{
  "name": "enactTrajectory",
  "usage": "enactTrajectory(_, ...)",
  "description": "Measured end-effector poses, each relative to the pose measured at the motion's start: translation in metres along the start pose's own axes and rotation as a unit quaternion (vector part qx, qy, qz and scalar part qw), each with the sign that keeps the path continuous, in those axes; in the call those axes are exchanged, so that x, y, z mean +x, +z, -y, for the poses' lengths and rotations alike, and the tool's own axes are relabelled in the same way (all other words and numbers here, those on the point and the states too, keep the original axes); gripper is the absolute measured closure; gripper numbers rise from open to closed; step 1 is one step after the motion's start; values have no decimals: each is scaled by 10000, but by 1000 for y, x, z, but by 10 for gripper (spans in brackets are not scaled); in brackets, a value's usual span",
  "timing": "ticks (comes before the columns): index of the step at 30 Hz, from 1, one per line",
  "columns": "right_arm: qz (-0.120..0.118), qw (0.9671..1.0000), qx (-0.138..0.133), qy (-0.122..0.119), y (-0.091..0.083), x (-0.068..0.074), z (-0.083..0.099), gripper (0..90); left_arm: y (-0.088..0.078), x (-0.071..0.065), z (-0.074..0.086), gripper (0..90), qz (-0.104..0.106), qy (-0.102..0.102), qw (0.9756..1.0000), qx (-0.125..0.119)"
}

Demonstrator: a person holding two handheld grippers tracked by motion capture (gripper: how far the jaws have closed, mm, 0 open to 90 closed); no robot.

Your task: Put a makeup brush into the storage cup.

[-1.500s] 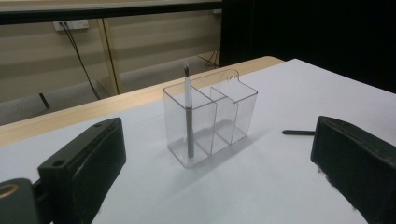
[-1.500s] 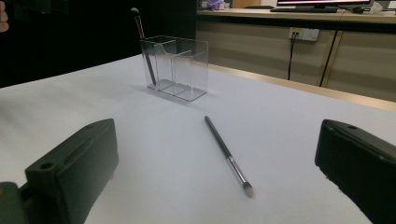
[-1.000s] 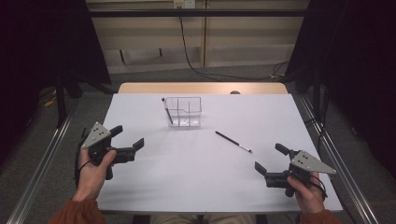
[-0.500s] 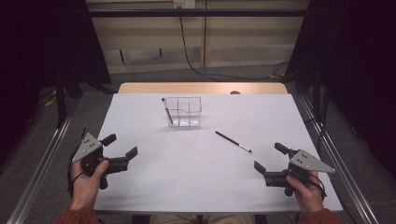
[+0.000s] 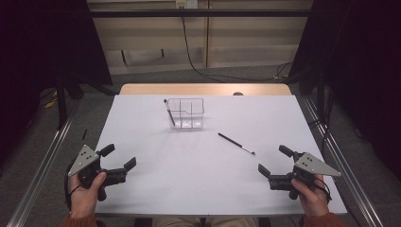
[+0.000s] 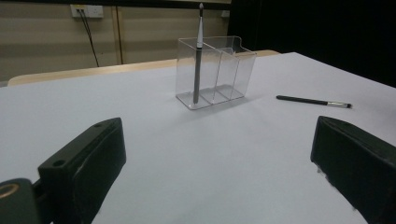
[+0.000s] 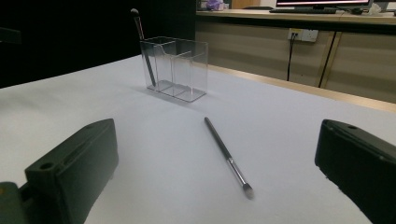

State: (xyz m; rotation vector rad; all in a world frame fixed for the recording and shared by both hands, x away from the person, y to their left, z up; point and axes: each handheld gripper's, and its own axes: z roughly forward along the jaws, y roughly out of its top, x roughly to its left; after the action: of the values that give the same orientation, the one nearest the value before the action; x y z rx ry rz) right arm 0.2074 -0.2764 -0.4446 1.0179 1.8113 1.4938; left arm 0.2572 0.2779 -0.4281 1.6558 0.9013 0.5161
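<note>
**Centrally placed: a loose makeup brush between two open grippers**

Roughly mid-table, right of centre, a loose makeup brush lies flat on the white tabletop, its dark handle end toward the far left and its silver ferrule and bristle tip toward the near right corner. The right gripper view shows the same brush lying on the bare surface ahead of the jaws, tip nearest the camera, touching nothing else; the left gripper view shows it farther off to the right.

Beyond it, toward the far edge and well apart from it, stands a clear acrylic organiser divided into compartments. A second makeup brush stands in the organiser's leftmost compartment as seen from the high view, leaning slightly, handle down and bristle head rising above the rim. From the left gripper view this brush looks nearly upright inside the organiser; from the right gripper view it slants within the end compartment of the organiser.

The right gripper is held near the near right corner, its jaws spread wide and holding nothing, pointing roughly toward the loose brush but well short of it. The left gripper is held at the near left corner, jaws likewise wide apart and empty, well apart from both brushes. Each gripper is held in one of the person's hands, entering from the near edge.

A wooden strip borders the far edge of the tabletop.
</note>
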Motion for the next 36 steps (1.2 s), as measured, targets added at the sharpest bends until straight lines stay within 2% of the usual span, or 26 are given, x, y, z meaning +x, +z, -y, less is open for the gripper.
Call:
enactTrajectory(1,1,10000,-3,2,0,0,0,0,0,-1,1,32,6,9,10000,1)
enactTrajectory(2,4,10000,2,-3,-1,0,0,0,1,-2,3,31,126,-5,9999,-71)
enactTrajectory(8,-25,10000,9,18,-2,0,0,0,1,-6,5,28,82,63,9999,-35)
enactTrajectory(14,-44,10000,23,71,0,0,-1,0,0,-2,6,29,97,-26,9999,-33)
enactTrajectory(17,-50,9999,33,152,3,-1,-2,0,0,-2,7,29,69,-6,10000,4)
enactTrajectory(19,-57,9999,25,107,4,-2,-3,0,0,-4,7,29,40,102,9999,41)
enactTrajectory(24,-65,9997,38,248,11,0,-8,32,0,-5,6,29,74,39,10000,20)
enactTrajectory(30,-178,9995,152,212,18,-2,-11,9,-2,-6,6,29,50,19,10000,-9)
enactTrajectory(31,-188,9995,160,216,19,-3,-12,7,-3,-7,6,29,-2,119,9999,30)
enactTrajectory(34,-221,9993,204,204,24,-6,-17,5,-3,-9,6,29,22,67,10000,28)
enactTrajectory(36,-253,9992,237,199,28,-7,-20,3,-3,-10,6,30,-1,143,9999,73)
